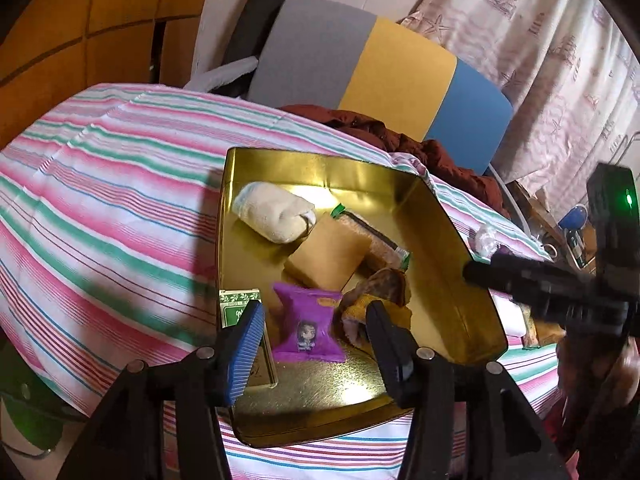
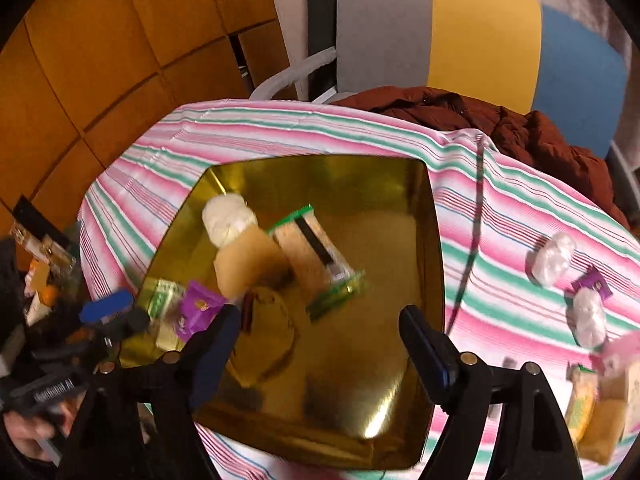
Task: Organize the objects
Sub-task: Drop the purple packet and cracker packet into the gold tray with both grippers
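Several snacks lie in the gold tin [image 1: 472, 300] on the striped cloth [image 1: 100, 208]: left gripper [image 1: 316, 336] fingers spread over the purple packet [image 1: 306, 328], empty; right gripper [image 2: 320, 344] spread above the tin's bare floor

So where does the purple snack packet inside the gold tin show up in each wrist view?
Left wrist: purple snack packet lies low centre, between the left gripper's open fingers.
Right wrist: the packet lies lower left, beside the right gripper's left finger.
Shared landmark: the gold tin.
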### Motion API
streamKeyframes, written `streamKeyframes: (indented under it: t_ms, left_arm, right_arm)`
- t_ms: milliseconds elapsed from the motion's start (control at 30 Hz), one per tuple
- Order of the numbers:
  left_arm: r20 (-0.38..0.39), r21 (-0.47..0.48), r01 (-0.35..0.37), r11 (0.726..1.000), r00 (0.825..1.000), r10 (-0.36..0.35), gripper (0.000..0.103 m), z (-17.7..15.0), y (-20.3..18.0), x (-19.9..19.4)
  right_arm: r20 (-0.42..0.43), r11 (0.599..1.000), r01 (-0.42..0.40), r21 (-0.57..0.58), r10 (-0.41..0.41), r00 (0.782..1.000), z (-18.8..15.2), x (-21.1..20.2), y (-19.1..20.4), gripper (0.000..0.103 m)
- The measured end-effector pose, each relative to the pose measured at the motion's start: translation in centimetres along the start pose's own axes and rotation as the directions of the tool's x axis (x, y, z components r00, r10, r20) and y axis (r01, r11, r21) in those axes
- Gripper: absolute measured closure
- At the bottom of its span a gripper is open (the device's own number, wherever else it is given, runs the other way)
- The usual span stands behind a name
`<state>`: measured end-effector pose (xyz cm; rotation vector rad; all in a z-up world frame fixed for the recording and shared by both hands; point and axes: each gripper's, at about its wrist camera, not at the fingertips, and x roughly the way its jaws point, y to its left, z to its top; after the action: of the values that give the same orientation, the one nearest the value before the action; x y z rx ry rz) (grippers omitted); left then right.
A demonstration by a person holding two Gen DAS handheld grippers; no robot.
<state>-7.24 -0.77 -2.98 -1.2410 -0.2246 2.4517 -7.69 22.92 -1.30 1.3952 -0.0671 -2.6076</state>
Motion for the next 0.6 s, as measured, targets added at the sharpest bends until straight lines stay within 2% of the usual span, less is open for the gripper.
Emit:
streamKeyframes:
  t_ms: [267, 433, 600]
  left_arm:
    - [0.044, 0.043, -0.058, 0.997, 0.997, 0.056, 0.050, -0.2, -1.9, -1.5]
    - [0.068, 0.093, -0.115, 0.989, 0.992, 0.109, 0.050, -0.8, -3.2, -1.9]
    - [0.085, 0.146, -0.140, 0.979, 0.988, 0.128, 0.050, -1.4, -4.7, -2.1]
  right_arm:
    - [0.086, 0.997, 0.071, -0.024, -0.069, 0.994, -2.3, -2.0, 1.1, 0.003]
    - [0.119, 0.996, 0.089, -0.014, -0.086, 0.989, -3.2, -2.8, 1.1, 0.000]
    - [0.142, 0.995, 0.103, -0.004, -0.101, 0.985, -3.9, -3.6, 0.9, 0.000]
